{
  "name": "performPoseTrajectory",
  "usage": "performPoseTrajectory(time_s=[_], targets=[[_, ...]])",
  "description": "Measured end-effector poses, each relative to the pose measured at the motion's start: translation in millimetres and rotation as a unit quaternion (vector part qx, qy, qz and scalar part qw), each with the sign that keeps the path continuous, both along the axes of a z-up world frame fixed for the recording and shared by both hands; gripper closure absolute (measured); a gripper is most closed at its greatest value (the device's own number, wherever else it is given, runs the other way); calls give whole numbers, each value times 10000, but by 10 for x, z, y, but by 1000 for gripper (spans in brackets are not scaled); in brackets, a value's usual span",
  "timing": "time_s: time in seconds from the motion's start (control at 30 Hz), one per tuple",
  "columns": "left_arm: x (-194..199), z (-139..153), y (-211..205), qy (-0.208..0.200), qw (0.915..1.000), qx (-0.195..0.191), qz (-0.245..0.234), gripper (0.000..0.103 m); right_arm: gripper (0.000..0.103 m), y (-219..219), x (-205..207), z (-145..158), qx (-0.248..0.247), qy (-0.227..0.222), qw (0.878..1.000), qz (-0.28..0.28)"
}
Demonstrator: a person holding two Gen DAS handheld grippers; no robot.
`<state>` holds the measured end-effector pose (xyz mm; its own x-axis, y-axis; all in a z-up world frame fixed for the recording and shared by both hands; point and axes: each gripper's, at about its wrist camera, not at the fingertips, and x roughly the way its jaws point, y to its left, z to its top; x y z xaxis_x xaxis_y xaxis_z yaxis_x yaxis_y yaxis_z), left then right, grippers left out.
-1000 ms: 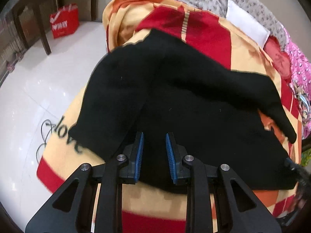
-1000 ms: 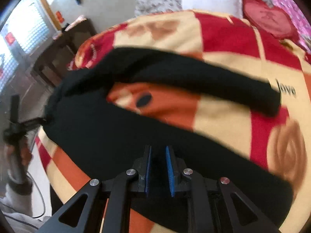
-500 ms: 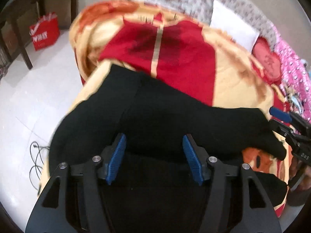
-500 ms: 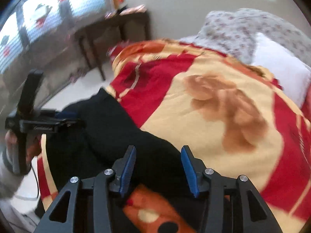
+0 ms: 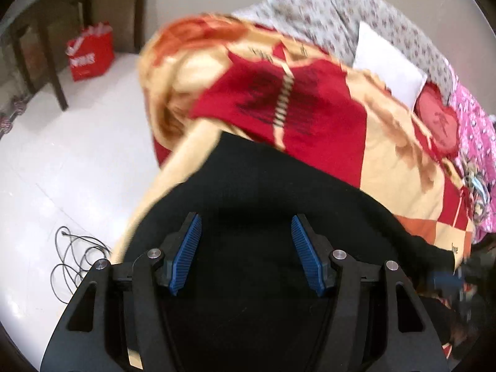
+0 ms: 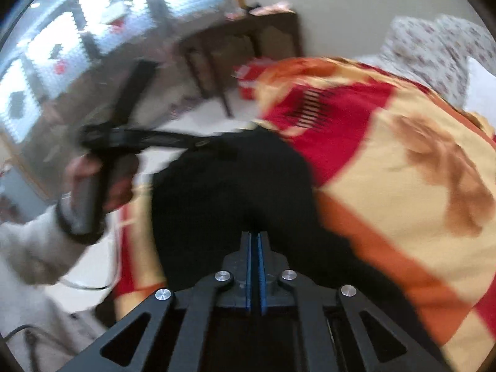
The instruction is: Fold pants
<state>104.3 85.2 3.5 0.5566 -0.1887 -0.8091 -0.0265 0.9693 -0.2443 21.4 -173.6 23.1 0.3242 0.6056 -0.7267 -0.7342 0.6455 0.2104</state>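
Since the earlier frame, the right gripper (image 6: 254, 274) has been clenched on the pants (image 5: 266, 217); the left gripper (image 5: 246, 255) is spread, released. Soft, limp cloth is best pinched at an edge.

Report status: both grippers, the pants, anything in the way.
Left gripper open, over the pants. Right gripper shut; grip on cloth unclear. Pants bunched on the blanket at the bed's edge. Nothing on them.
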Motion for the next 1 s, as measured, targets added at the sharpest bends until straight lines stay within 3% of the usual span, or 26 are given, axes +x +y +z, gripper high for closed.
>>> performPoseTrajectory(time_s=[0.07,0.13,0.17,0.33,0.4,0.43,0.47,0.73,0.8,0.83,0.9,1.0], targets=[[-177,66,168,-104,9997,-186,127,42,100,161,-356,-65,-89,-50,9997,219],[-366,105,329,-228,9986,-397,282,42,100,275,-541,-261,-102,191,9992,331],[-419,118,356,-262,9983,-402,316,42,100,322,-576,-348,-331,204,9989,256],[-446,91,420,-98,9992,-312,244,42,93,222,-158,-124,-139,-192,9969,-755],[-369,52,379,-18,9989,-454,128,42,77,229,34,-18,-322,-424,9950,-841],[-322,25,357,21,9988,-472,116,42,58,246,173,4,-477,-526,9938,-858],[-260,-2,330,75,9989,-447,127,42,53,252,277,8,-572,-547,9925,-927],[327,-298,59,449,9990,-34,-52,40,53,252,1264,-523,-789,727,9910,-803],[476,-383,-13,526,9984,155,-149,38,73,234,1367,-653,-562,984,9902,-820],[521,-430,-25,587,9980,194,-164,38,93,229,1343,-654,-373,1011,9908,-820],[534,-424,-29,465,9984,267,-168,37,96,281,1212,-562,-309,756,9940,-730],[438,-329,120,434,9990,-12,-41,37,97,385,819,-307,-71,568,9976,-378]])
